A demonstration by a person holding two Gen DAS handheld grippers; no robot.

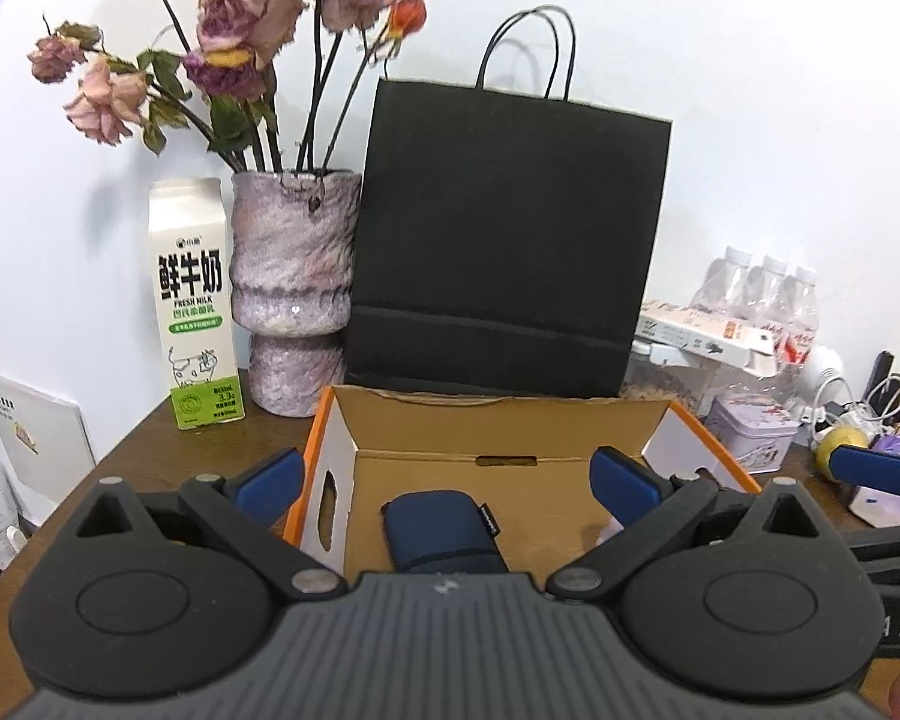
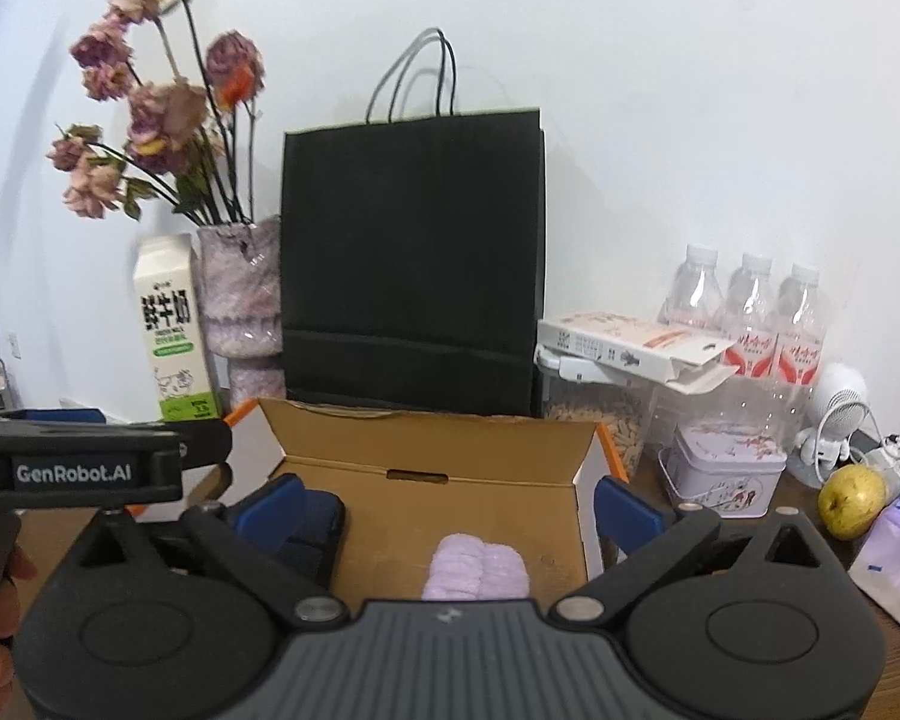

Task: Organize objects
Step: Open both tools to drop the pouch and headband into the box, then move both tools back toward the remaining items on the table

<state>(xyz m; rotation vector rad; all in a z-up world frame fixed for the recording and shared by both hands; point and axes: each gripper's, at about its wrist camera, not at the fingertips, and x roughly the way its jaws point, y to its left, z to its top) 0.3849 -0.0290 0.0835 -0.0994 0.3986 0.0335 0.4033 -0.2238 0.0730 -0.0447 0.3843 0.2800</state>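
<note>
Both my jaws are hanging released over the cardboard box [image 1: 498,420]. Navy pouch [image 1: 444,531] and lilac towel [image 2: 477,567] are already lying inside it; pear [image 2: 852,501] and tin [image 2: 729,471] are waiting right of the box.

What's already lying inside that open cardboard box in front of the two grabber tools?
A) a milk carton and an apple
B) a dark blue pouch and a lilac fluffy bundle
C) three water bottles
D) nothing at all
B: inside the cardboard box the left wrist view shows a dark blue pouch, and the right wrist view shows a lilac fluffy bundle on its floor.
</note>
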